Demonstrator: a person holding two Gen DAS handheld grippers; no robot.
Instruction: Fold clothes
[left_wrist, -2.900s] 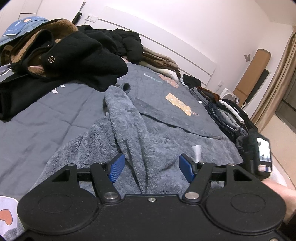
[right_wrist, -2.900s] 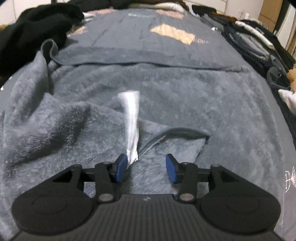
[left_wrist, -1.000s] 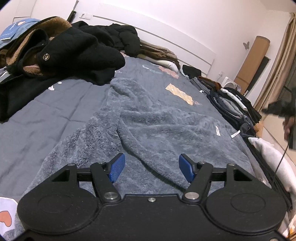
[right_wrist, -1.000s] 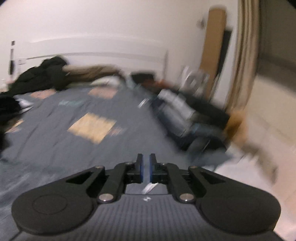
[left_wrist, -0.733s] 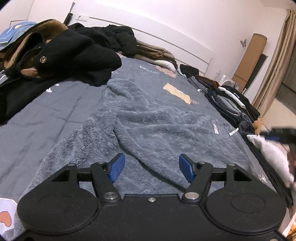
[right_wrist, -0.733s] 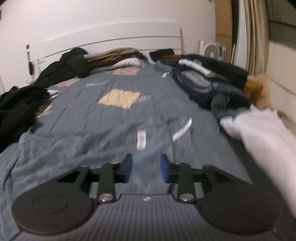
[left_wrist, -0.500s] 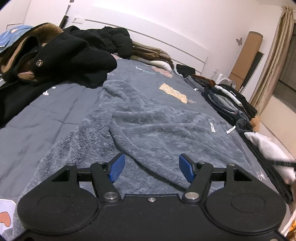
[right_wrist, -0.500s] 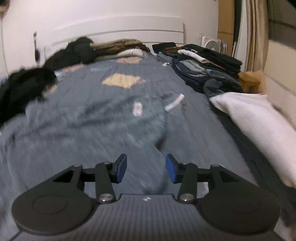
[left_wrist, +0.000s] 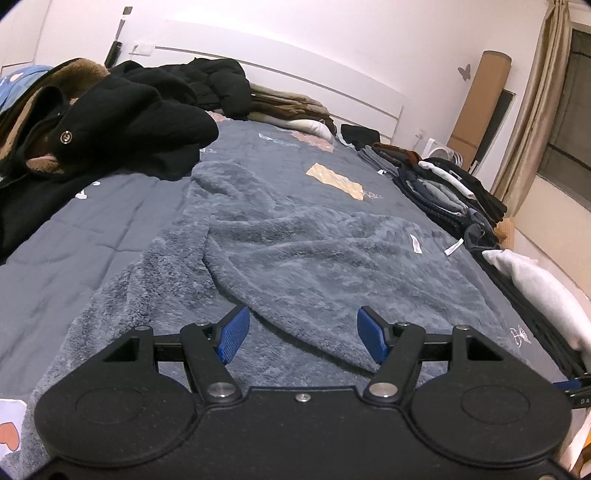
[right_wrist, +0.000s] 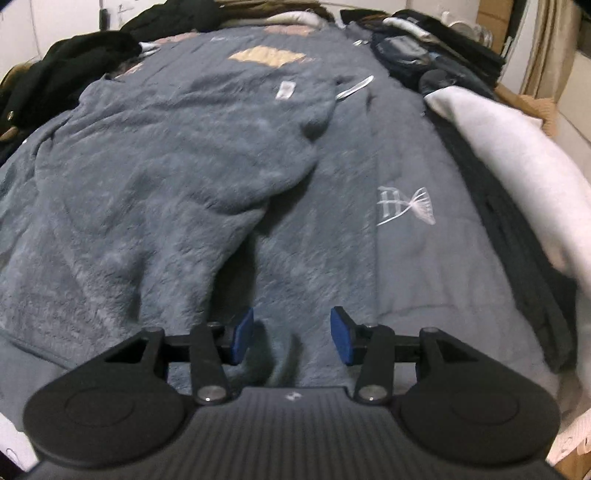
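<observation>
A grey-blue fleece garment (left_wrist: 295, 258) lies spread on the bed, one part folded over onto itself, with two white labels (left_wrist: 415, 243) showing near its far right edge. In the right wrist view the same fleece garment (right_wrist: 166, 166) fills the left and middle, its folded flap ending in a rounded edge. My left gripper (left_wrist: 303, 334) is open, low over the garment's near part, nothing between its blue pads. My right gripper (right_wrist: 291, 334) is open too, just above the garment's near edge, holding nothing.
A heap of black and brown coats (left_wrist: 92, 129) fills the bed's left side. Folded clothes (left_wrist: 443, 184) are stacked along the right edge, with a white garment (right_wrist: 517, 147) nearer. The grey quilt (left_wrist: 74, 229) lies under everything. The headboard (left_wrist: 295, 92) and wall stand behind.
The right gripper, shut a second ago while swinging across the room, has opened and dropped low over the garment's near edge. The left gripper stayed open and shifted only slightly.
</observation>
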